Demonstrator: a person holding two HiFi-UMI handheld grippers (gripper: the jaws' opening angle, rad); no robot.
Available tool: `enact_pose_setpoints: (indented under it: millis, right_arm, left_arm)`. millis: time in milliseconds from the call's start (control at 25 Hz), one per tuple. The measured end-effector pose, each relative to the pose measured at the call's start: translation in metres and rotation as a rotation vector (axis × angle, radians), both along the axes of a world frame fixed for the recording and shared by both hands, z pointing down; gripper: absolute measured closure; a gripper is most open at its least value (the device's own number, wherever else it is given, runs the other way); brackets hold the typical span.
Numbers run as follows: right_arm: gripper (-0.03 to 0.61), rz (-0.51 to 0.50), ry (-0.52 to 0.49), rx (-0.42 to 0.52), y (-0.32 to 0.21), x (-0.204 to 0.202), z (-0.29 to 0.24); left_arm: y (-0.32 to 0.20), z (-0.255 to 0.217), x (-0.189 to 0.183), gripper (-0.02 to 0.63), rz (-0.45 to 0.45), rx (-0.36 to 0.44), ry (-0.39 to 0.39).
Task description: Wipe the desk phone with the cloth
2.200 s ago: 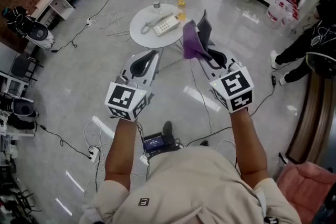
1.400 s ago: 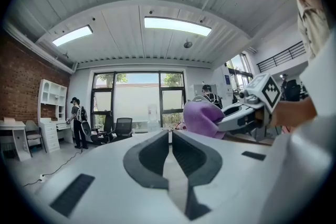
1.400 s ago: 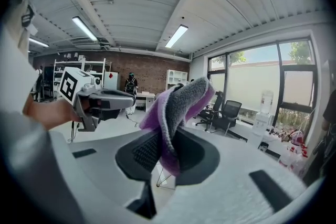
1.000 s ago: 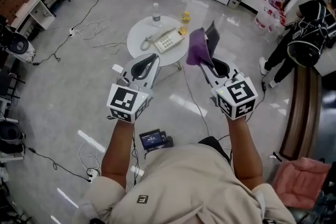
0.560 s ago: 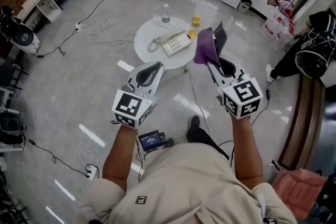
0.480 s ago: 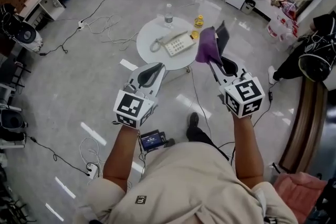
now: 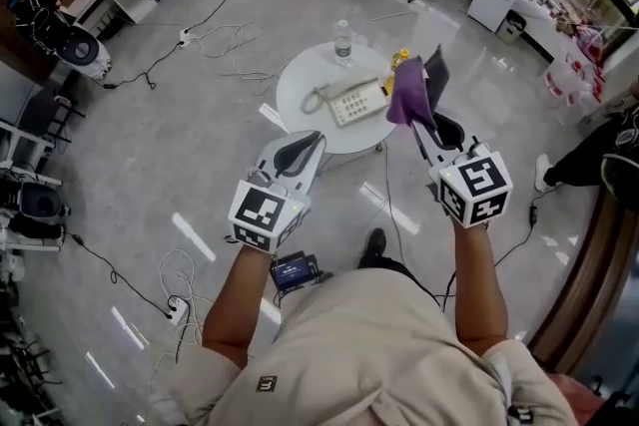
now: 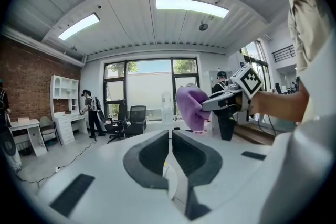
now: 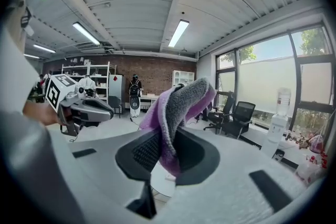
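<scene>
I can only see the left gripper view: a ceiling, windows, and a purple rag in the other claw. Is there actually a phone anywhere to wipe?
Observer: Yes. The head view shows a white desk phone lying on a small round white table ahead of the person.
Operator: Is anything else on that table?
Observer: A clear plastic bottle stands upright near its far edge, behind the phone.
Operator: And is the rag really gripped, or just draped there?
Observer: Gripped. In the right gripper view the right claw is shut on the purple fleecy cloth, which sticks up from between its jaws.
</scene>
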State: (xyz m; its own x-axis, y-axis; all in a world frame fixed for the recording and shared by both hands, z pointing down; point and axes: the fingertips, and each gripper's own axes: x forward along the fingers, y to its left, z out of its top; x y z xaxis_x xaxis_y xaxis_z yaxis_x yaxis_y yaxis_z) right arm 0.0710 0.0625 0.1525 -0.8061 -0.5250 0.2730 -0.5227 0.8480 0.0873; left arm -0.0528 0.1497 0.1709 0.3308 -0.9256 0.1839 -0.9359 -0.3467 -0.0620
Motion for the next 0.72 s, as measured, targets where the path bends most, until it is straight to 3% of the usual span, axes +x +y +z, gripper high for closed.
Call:
enact_pose_setpoints:
  millis: [400,720]
  right_arm:
    - [0.531,-0.107,-0.020,-0.035,-0.080,0.014,0.012]
    - [0.531,-0.115,-0.032,-0.060,-0.113,0.029,0.031]
  left_arm:
    - [-0.073,0.002,0.022,0.594,-0.095,-0.040,-0.046]
    - [-0.107,0.017,0.032,0.594,-0.101,-0.078,-0.032]
